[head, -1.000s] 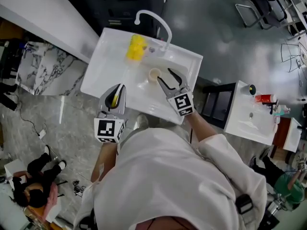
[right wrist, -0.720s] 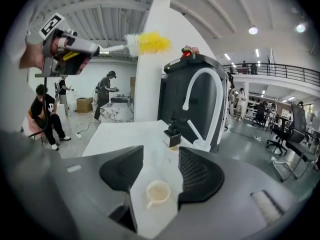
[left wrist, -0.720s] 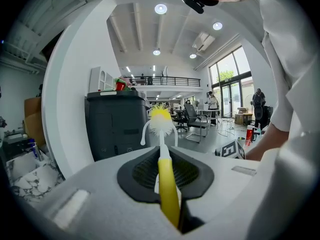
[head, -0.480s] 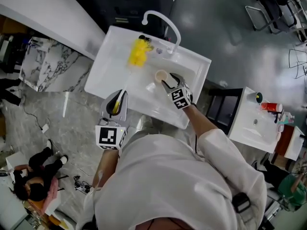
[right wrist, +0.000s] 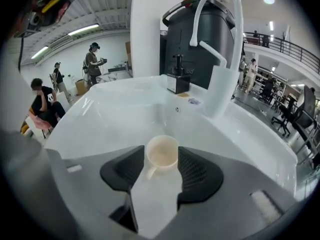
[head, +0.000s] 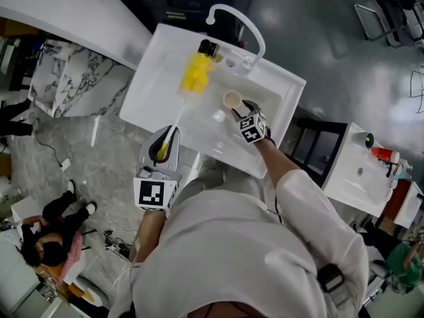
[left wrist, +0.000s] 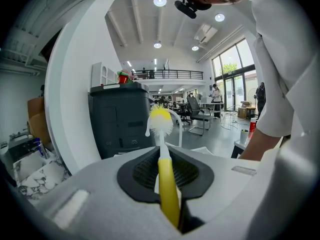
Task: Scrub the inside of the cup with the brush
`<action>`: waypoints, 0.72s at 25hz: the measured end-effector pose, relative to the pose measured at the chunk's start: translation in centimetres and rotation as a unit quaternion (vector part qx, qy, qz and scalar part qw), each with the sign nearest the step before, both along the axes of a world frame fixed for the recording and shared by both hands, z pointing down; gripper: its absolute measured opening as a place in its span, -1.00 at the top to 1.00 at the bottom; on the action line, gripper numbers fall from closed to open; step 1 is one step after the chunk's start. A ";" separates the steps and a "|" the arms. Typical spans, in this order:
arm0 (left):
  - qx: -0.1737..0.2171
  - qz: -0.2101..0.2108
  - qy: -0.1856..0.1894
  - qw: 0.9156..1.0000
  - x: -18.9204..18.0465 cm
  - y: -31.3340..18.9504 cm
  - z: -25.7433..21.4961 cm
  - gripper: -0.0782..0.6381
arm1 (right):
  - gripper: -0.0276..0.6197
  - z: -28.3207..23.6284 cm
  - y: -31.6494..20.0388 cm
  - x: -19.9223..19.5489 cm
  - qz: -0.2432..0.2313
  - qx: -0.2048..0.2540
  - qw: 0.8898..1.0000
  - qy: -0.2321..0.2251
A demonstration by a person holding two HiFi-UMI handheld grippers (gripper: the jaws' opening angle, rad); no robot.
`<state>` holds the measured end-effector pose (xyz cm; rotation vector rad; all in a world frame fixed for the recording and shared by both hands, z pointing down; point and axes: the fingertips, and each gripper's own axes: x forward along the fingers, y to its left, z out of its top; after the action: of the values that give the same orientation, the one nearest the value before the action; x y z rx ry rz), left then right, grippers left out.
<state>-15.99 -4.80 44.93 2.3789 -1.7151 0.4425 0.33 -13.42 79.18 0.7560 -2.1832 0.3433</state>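
A cream cup [head: 231,99] with a small handle stands upright in the basin of the white sink [head: 154,88]. My right gripper [head: 244,110] reaches down into the basin, open. In the right gripper view the cup [right wrist: 162,153] sits between the tips of its pads, and I see no squeeze from that gripper [right wrist: 161,158]. My left gripper [head: 165,138] hovers at the sink's near edge, shut on the yellow handle of the brush. The brush's yellow and white bristle head [head: 194,73] sticks out over the sink's left deck. In the left gripper view the brush [left wrist: 161,120] points straight ahead from the left gripper [left wrist: 163,156].
A white arched faucet [head: 246,26] rises at the sink's far rim, with a small black block [head: 207,45] beside it. A marble counter [head: 59,78] lies to the left, and a second white stand with a red bottle [head: 381,154] to the right. A person crouches on the floor at lower left [head: 50,247].
My right gripper has dropped from above the sink's near rim down into the basin, up to the cup. The left gripper and brush have hardly moved.
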 end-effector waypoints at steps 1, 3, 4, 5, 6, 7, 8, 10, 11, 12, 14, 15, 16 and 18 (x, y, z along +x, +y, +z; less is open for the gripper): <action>-0.004 -0.001 -0.001 1.000 0.0 0.0 0.2 0.66 | 0.26 0.7 0.0 0.1 0.003 -0.007 1.000 0.005; -0.012 -0.002 -0.004 1.000 0.0 0.1 0.8 0.66 | 0.27 2.1 0.1 0.3 0.004 -0.022 1.000 0.014; -0.013 -0.002 -0.005 1.000 -0.1 0.1 1.0 0.66 | 0.27 2.8 0.3 0.3 0.003 -0.030 0.999 0.017; -0.013 -0.003 -0.006 1.000 -0.1 0.0 1.1 0.66 | 0.27 3.5 0.5 0.4 0.000 -0.037 0.999 0.021; -0.015 -0.005 -0.007 1.000 -0.2 0.0 1.2 0.66 | 0.27 4.2 0.6 0.4 -0.002 -0.043 0.999 0.024; -0.019 -0.008 -0.009 1.000 -0.4 0.0 1.5 0.66 | 0.28 4.8 0.7 0.4 -0.002 -0.048 0.998 0.029; -0.024 -0.011 -0.010 1.000 -0.6 0.0 1.7 0.66 | 0.28 5.4 0.7 0.5 0.000 -0.053 0.998 0.034; -0.030 -0.015 -0.013 0.999 -1.0 0.1 2.1 0.66 | 0.30 6.4 0.9 0.5 0.003 -0.064 0.997 0.044; -0.031 -0.017 -0.014 0.999 -1.2 0.1 2.2 0.66 | 0.31 6.9 1.0 0.5 0.005 -0.068 0.996 0.049; -0.033 -0.019 -0.014 0.999 -1.3 0.1 2.3 0.66 | 0.31 7.4 0.9 0.6 0.008 -0.072 0.996 0.052; -0.037 -0.022 -0.014 0.999 -1.4 0.1 2.6 0.66 | 0.33 8.2 0.8 0.7 0.015 -0.077 0.995 0.056; -0.039 -0.022 -0.016 0.999 -1.5 0.1 2.8 0.66 | 0.35 8.5 0.8 0.7 0.018 -0.080 0.995 0.058; -0.042 -0.022 -0.018 0.999 -1.6 0.1 3.0 0.66 | 0.35 8.9 0.8 0.7 0.020 -0.082 0.995 0.060; -0.045 -0.023 -0.021 0.998 -1.8 0.1 3.3 0.66 | 0.36 9.4 0.8 0.7 0.021 -0.087 0.994 0.065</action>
<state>-17.81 -4.68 48.22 2.2777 -1.7260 0.5536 1.06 -12.57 88.62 0.7081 -1.9888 0.4871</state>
